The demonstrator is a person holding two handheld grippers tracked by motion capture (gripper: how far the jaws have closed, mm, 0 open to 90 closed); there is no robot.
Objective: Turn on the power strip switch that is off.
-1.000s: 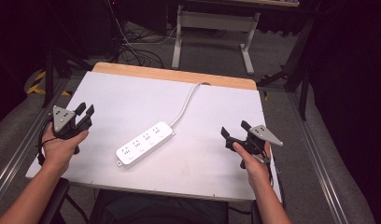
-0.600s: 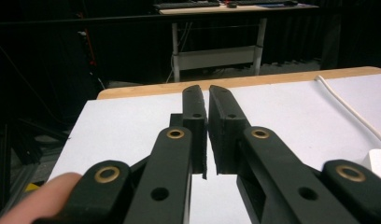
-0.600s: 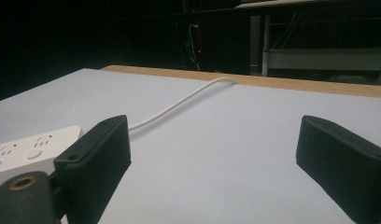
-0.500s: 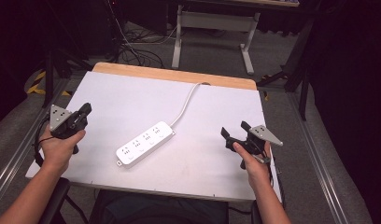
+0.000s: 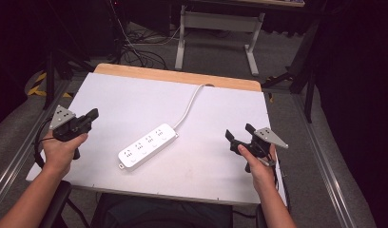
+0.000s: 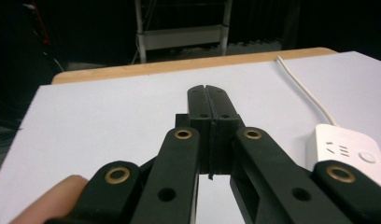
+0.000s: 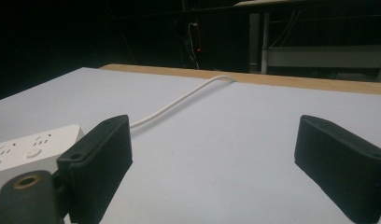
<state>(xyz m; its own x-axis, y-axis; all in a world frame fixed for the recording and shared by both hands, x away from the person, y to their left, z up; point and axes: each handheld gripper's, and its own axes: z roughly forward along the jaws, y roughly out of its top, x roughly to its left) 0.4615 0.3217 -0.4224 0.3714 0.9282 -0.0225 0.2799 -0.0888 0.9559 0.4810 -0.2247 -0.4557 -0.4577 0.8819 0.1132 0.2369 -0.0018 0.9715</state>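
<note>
A white power strip [image 5: 148, 145] lies slantwise in the middle of the white table top [image 5: 216, 109], and its white cord [image 5: 189, 104] runs to the far edge. My left gripper [image 5: 92, 114] is held over the table's left side, jaws pressed together with nothing between them; the strip's end [image 6: 347, 154] shows to its right. My right gripper [image 5: 238, 132] hovers near the right edge, jaws wide apart and empty. In the right gripper view the strip [image 7: 32, 147] sits at the left behind the left jaw, and the cord [image 7: 179, 100] curves away.
A wooden strip [image 5: 178, 76] borders the table's far edge. Beyond it, on the floor, stand a grey metal frame [image 5: 216, 28] and tangled cables [image 5: 135, 52]. Metal rails [image 5: 325, 156] run along both sides of the table.
My left gripper's jaws have closed from open and the hand has drifted slightly left. The right gripper and the power strip have stayed in place.
</note>
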